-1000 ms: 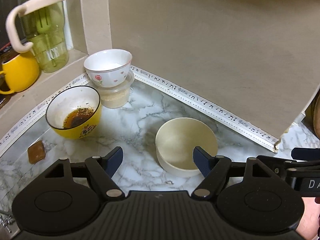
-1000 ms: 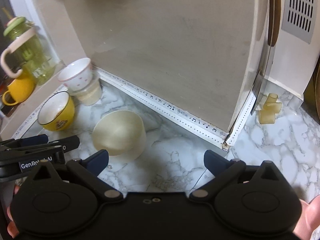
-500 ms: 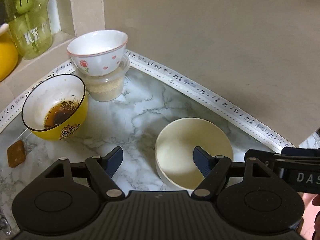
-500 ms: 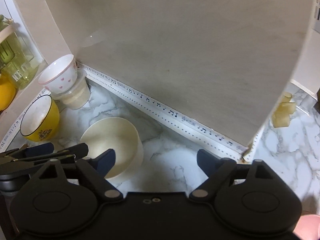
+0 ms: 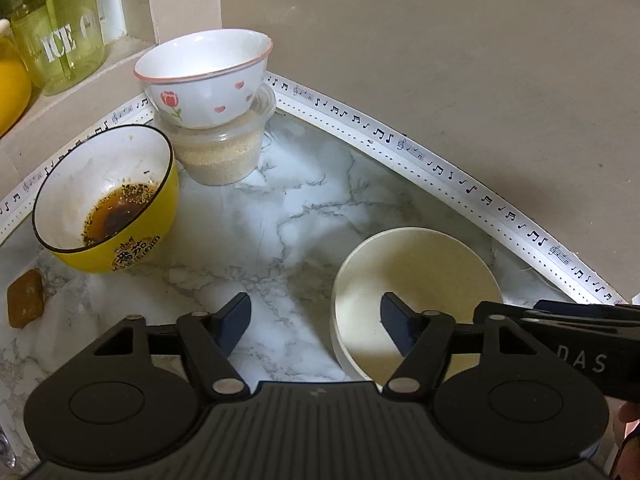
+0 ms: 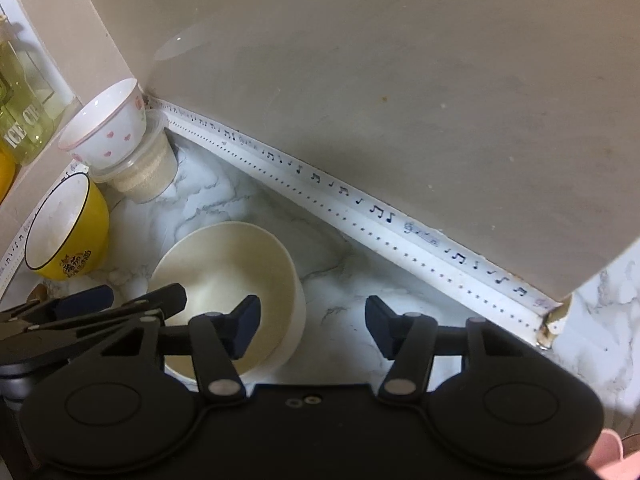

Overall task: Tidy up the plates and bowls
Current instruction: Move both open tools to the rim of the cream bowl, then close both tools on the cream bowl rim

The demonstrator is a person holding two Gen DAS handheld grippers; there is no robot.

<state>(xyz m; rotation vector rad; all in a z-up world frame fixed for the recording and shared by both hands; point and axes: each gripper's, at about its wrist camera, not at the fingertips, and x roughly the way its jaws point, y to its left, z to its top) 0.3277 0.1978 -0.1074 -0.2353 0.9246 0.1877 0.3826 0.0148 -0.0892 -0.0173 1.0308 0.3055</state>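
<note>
**Both grippers straddling the cream bowl's rim, jaws closing**

A yellow bowl (image 5: 106, 204) with dark sauce residue stood at the left edge of the marble counter (image 5: 280, 208), a small brown block (image 5: 25, 299) beside it. Just behind it, in the back corner where the music-note trim (image 5: 452, 172) met the wall, a white rose-print bowl (image 5: 204, 76) sat on a clear plastic tub (image 5: 222, 156) of pale granules. A green jar (image 5: 52, 28) stood on the ledge beyond.

The cream bowl (image 5: 416, 292) stood upright and empty near the counter's back edge, well apart from the other bowls.

The left gripper (image 5: 316, 324) had its jaws spread and closing; its right finger hung inside the bowl and its left finger outside, with the bowl's left rim between them. No pad contact was visible.

The right gripper (image 6: 312, 326) likewise had its jaws spread and closing, its left finger inside the bowl, its right finger over bare marble, the bowl's right rim between them, not yet pinched.
</note>
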